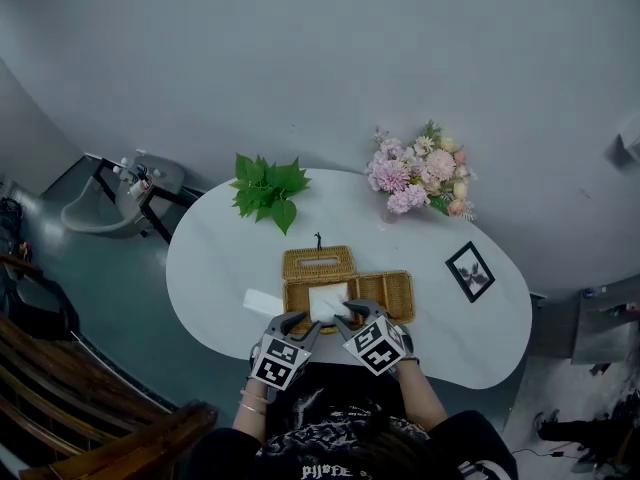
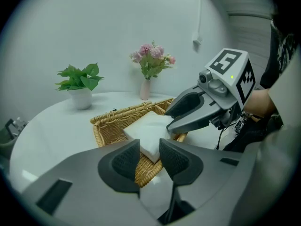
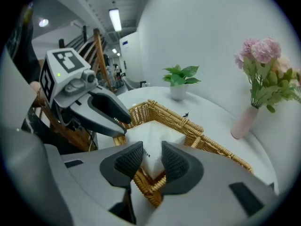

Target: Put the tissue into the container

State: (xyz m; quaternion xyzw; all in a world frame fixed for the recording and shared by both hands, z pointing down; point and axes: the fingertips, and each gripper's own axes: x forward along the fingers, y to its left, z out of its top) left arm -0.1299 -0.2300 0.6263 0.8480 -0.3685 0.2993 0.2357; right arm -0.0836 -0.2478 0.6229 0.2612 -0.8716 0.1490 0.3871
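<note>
A white tissue pack [image 1: 328, 302] lies tilted over the left half of an open wicker container [image 1: 400, 280] at the table's near edge. My left gripper [image 1: 300, 320] holds the pack's near left corner and my right gripper [image 1: 352, 313] its near right corner. In the left gripper view the pack [image 2: 148, 131] reaches between the pads of the left gripper [image 2: 150, 157], above the container's rim [image 2: 110, 126]; the right gripper [image 2: 176, 114] clamps the far edge. In the right gripper view the pack's corner [image 3: 155, 135] sits between the right gripper's [image 3: 152, 161] pads, and the left gripper [image 3: 120, 121] is opposite.
A flat white piece [image 1: 262, 301] lies on the white table [image 1: 220, 268] left of the container. A potted green plant [image 1: 268, 190], a vase of pink flowers [image 1: 420, 173] and a framed picture [image 1: 470, 271] stand farther back. Wooden furniture [image 1: 100, 418] is at lower left.
</note>
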